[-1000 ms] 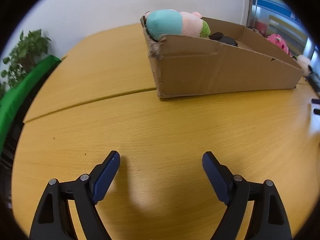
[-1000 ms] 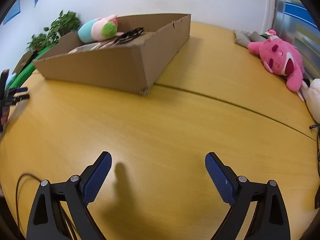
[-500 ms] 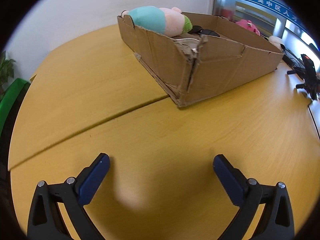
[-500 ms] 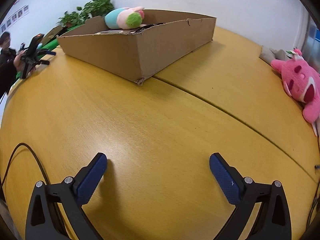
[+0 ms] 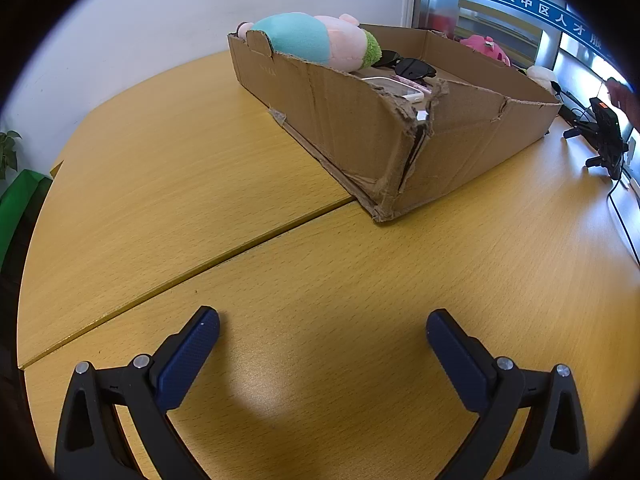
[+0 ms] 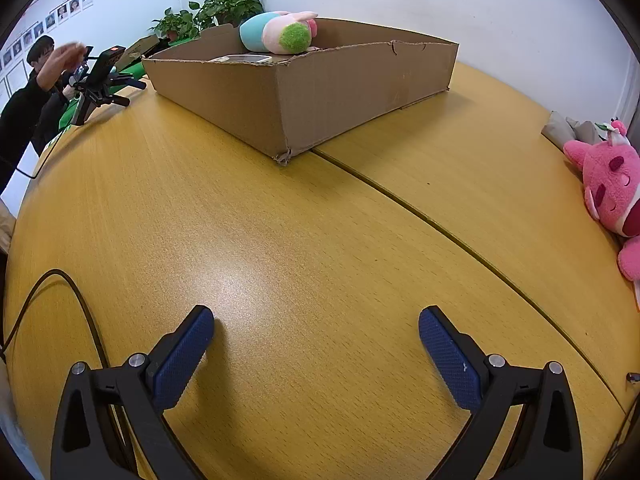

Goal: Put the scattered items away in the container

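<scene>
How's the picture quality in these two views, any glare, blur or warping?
Left wrist view: sharp, fisheye bends the table, black corners, soft glare patch between the open left gripper fingers. Right wrist view: same warping, a glare streak mid-table, and the bystander's raised hand is motion-blurred.

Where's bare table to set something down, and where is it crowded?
Free: the table between the jaws and the box in both views, and left of the box. Crowded: the box's far end, holding a plush, sunglasses and a phone; the right edge by the pink bear; the left edge by the tripod and cable.
</scene>
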{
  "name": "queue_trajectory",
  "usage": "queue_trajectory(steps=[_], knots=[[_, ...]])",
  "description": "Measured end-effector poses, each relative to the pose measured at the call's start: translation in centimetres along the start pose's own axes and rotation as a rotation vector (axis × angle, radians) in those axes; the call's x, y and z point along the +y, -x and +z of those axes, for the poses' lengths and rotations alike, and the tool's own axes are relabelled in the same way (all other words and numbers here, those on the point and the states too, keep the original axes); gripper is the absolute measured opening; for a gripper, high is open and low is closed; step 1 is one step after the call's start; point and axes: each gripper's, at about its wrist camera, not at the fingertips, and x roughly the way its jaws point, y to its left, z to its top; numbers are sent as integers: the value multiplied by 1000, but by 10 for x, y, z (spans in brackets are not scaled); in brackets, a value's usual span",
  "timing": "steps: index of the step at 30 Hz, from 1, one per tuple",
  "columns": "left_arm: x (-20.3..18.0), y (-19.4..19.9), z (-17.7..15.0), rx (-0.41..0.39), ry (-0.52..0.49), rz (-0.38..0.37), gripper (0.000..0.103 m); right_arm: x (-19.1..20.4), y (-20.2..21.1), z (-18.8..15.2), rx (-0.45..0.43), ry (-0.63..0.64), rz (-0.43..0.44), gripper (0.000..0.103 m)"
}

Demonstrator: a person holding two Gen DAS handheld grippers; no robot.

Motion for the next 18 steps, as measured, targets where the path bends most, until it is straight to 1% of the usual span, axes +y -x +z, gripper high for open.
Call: queue_trajectory(steps=[18], knots=[[-1,-1,2,0,-2,-1,103,0,0,0,-1,0,-1,103]])
